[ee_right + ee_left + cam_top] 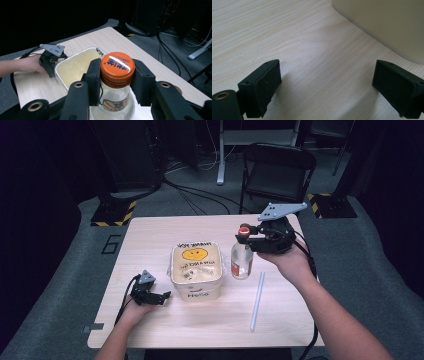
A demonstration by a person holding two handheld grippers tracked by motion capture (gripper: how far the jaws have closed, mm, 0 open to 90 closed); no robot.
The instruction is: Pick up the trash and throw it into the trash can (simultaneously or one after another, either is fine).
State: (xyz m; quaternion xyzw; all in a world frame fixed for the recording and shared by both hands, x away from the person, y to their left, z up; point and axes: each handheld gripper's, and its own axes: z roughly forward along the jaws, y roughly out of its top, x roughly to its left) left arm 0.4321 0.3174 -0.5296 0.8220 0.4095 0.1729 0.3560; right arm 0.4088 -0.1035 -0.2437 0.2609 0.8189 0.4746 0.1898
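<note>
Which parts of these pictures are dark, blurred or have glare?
High view: the table is evenly lit, the room around it is very dark. Left gripper view: the container wall is soft and out of focus. Right gripper view: white glare on the orange cap of the bottle; the background is nearly black.

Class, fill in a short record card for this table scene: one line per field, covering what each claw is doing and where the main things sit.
Right claw: shut on the bottle at its neck, just under the orange cap
Left claw: open, nothing between the jaws, low over the table
Bottle: clear, upright, right of the tub
Tub: cream, open-topped, smiley face on its lid or liner, mid-table
Straw: white, lying flat, right of the tub
</note>
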